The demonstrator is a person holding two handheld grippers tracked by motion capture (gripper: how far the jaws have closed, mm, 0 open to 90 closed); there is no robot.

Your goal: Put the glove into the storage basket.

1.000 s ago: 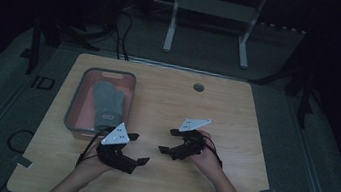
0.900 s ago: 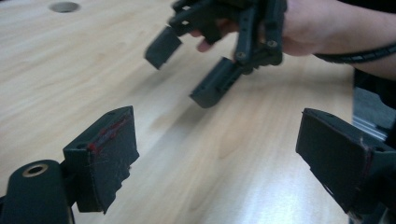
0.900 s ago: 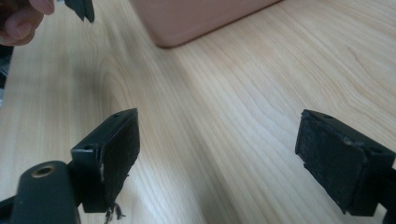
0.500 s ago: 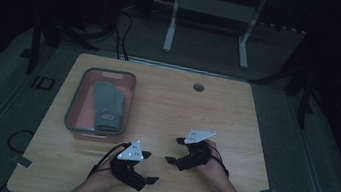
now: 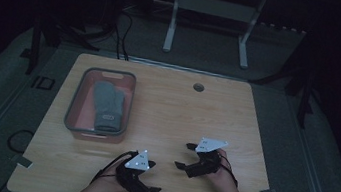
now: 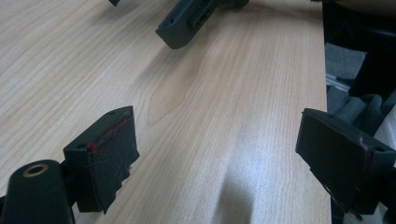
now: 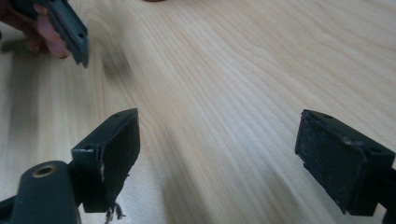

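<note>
The wooden surface (image 5: 216,112) takes up the middle of the high view, bare across most of its width. At its left centre sits a grey-rimmed tray (image 5: 72,107), and inside it lies a grey mitten (image 5: 107,106), flat, cuff toward the lower edge of the frame. Low in the frame, near the bottom edge, we hold both tools: the left claw (image 5: 150,189) just left of centre and the right claw (image 5: 180,165) a little right of centre and slightly higher, the two near each other and well apart from the tray.

In the left gripper view our left claw (image 6: 219,158) stands wide, with nothing but wood grain between its jaws; the tip of the other tool shows at the top of that frame. In the right gripper view the right claw (image 7: 219,149) is likewise spread wide and empty over bare wood.

We judge that both hands rest at the near edge, with nothing in hand. If the mitten is next, the left claw must travel up and left, over the tray rim, and descend onto the fabric.
</note>
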